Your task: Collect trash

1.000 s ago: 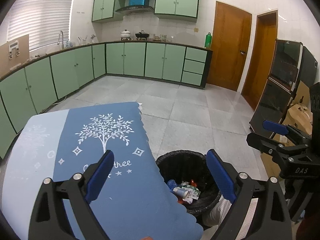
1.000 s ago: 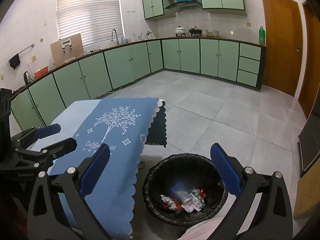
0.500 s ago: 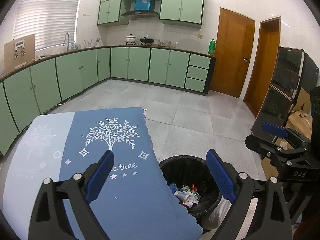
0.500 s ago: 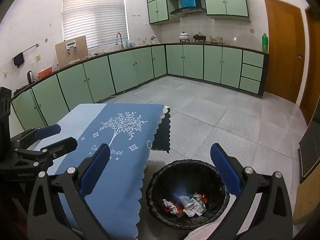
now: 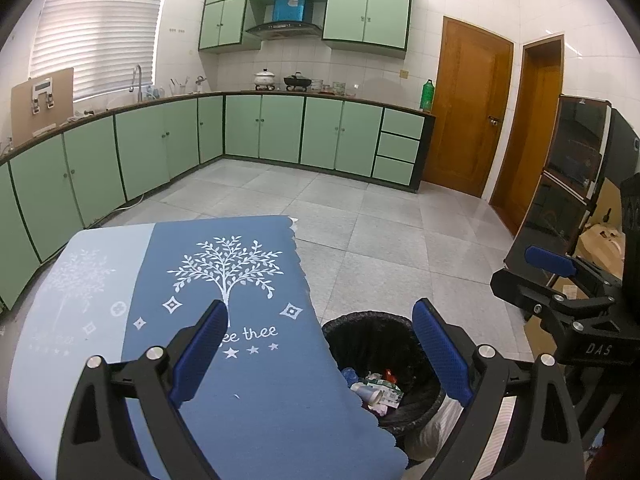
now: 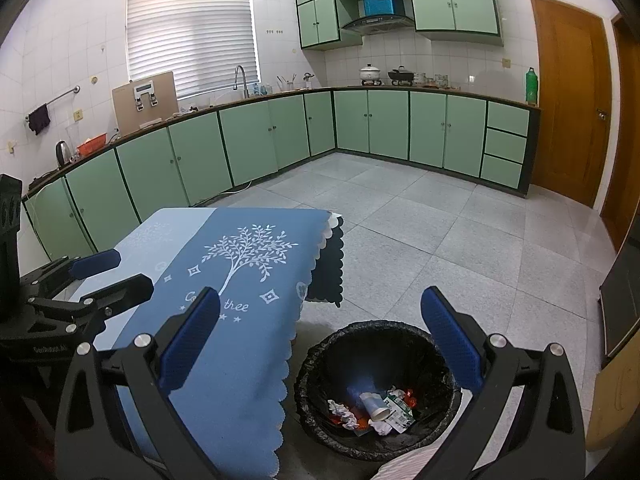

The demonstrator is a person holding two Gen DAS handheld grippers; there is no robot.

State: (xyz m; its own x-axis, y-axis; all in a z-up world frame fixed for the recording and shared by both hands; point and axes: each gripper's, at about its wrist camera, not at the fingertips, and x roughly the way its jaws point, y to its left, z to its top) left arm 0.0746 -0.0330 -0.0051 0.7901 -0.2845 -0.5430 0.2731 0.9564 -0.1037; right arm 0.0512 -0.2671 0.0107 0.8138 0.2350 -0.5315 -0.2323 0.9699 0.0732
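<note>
The table (image 6: 240,360) under its blue tablecloth (image 5: 248,360) shows no litter on the cloth. Beside its right edge on the floor stands the black-lined trash bin (image 6: 320,364), holding the trash (image 6: 376,404): a paper cup, crumpled paper and wrappers. By my judgement these are light, soft and crushable, best pinched at a fold or the cup's rim; the thin liner would tear if snagged. The left gripper (image 5: 320,344) and right gripper (image 6: 320,336) each hang with 2 fingers spread wide, holding nothing
</note>
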